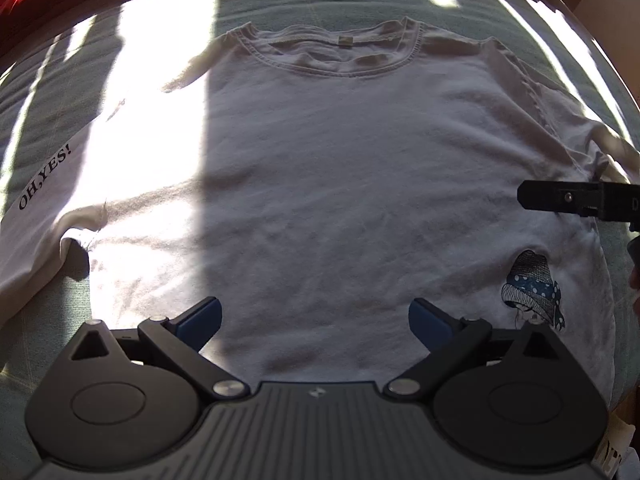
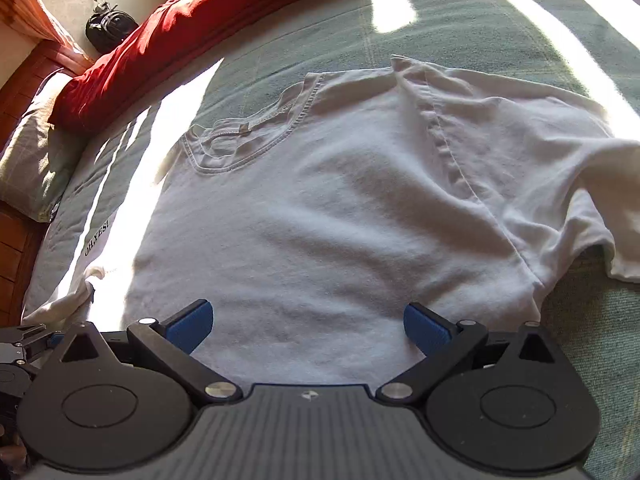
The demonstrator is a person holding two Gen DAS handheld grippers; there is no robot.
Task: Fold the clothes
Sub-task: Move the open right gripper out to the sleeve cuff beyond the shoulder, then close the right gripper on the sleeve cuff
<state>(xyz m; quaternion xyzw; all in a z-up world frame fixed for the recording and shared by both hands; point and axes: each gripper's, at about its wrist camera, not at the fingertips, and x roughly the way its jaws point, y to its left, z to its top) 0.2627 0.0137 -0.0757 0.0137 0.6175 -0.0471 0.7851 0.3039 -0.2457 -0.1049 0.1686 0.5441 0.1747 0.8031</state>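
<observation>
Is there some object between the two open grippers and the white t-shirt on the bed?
Nothing visible. The white t-shirt lies flat directly beneath the left gripper and right gripper, both open.

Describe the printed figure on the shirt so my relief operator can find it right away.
Start at the white T-shirt spread flat on the green bedcover, collar away from the grippers. Look near the hem by the left gripper, right of its right finger: a small drawing of a figure in a hat. Only it has a blue polka-dot ribbon.
</observation>
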